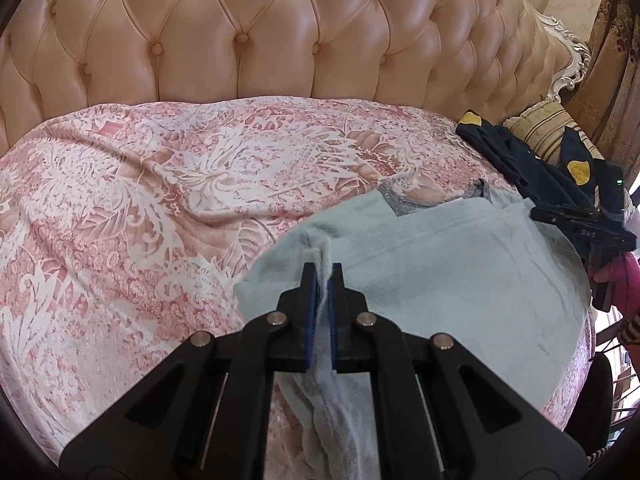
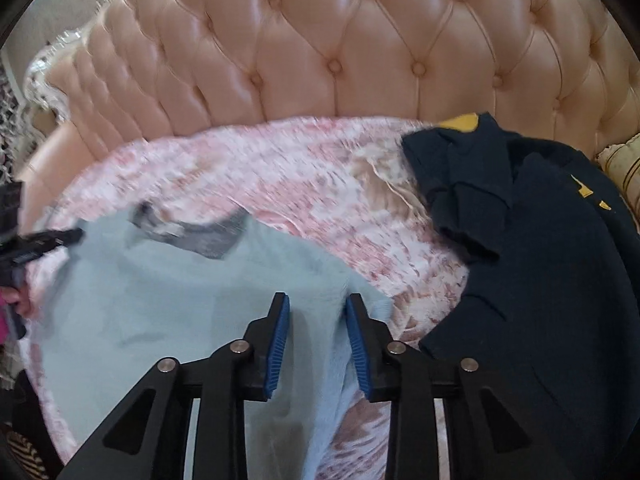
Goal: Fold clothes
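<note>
The pale blue shirt (image 1: pixel 440 264) lies spread on the pink floral bedspread (image 1: pixel 140 208), toward its near right part, with the grey-trimmed neckline (image 1: pixel 436 200) at the far edge. Your left gripper (image 1: pixel 323 276) is clamped tight on a raised fold at the shirt's left shoulder; the cloth stands pinched between the blue pads (image 1: pixel 312 312) and trails down toward the near edge. Your right gripper (image 2: pixel 317 308) sits over the shirt's right edge with the fabric running between its fingers; the jaws stand narrowly apart and the blue pads (image 2: pixel 278 344) do not press the cloth, though this view is blurred. In the left wrist view that gripper shows at the far right of the shirt, held by your hand (image 1: pixel 612 276).

Just right of the shirt, on the bedspread, lies a dark navy garment (image 2: pixel 540 280) with yellow patches, crumpled and unfolded. Beyond it at the far right rests a striped cushion (image 1: pixel 548 132). A tufted peach headboard (image 1: pixel 260 32) rises behind the bed.
</note>
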Available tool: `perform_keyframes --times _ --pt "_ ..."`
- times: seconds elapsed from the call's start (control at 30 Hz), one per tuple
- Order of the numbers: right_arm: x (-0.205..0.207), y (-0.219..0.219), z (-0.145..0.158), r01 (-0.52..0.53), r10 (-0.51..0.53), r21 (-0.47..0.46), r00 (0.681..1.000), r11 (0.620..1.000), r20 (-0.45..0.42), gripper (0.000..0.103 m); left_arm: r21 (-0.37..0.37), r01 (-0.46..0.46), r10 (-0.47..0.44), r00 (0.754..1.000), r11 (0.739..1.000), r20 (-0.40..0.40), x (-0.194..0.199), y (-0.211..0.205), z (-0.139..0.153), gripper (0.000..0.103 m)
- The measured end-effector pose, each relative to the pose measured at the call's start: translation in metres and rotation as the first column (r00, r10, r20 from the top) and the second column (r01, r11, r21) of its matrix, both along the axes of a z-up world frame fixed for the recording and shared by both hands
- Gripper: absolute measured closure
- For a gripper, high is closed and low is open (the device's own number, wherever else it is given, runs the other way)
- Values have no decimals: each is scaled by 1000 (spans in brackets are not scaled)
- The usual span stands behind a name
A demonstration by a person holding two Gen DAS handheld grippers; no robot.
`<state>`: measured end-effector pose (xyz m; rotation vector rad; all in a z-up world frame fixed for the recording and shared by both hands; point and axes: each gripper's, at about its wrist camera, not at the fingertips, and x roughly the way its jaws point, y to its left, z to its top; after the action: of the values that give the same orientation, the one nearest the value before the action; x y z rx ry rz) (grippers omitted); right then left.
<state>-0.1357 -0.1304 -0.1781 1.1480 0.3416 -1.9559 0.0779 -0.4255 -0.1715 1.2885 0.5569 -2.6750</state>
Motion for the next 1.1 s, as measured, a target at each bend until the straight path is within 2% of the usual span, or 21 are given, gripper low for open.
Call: perform_keyframes --times 0.2,0.33,0.43,0.6,0.8,0.83,0.9,0.93,1.1 --pt "-11 4 -3 41 -41 -1 999 999 31 87 13 -15 15 1000 1000 7 -1 -1 -6 96" --pt "-10 11 3 59 -55 -50 995 997 78 86 22 -21 21 1000 1000 12 -1 -2 -9 96" --pt "-11 9 -2 51 -50 -21 996 998 73 86 34 -29 28 1000 999 14 -2 -3 -11 96" --pt "-12 14 -2 73 -69 -38 994 997 90 85 46 -36 35 999 998 17 -2 -4 -13 96" --pt "-11 7 -7 43 -42 -18 997 999 66 85 66 -45 44 999 997 21 -3 -6 -19 96" --pt "-11 5 -7 41 -40 -15 997 999 60 87 68 -48 47 999 997 23 -3 -6 -20 96" --pt "-5 0 -5 20 -20 17 1000 1000 -7 99 60 -52 51 998 997 26 -3 -5 -20 96" --pt "-1 -1 -2 11 -10 29 999 1000 -42 100 44 -51 50 998 998 26 -3 -3 -18 96" --pt "21 8 25 19 -26 -43 987 999 -157 100 -35 -50 49 999 998 -16 4 5 -1 97"
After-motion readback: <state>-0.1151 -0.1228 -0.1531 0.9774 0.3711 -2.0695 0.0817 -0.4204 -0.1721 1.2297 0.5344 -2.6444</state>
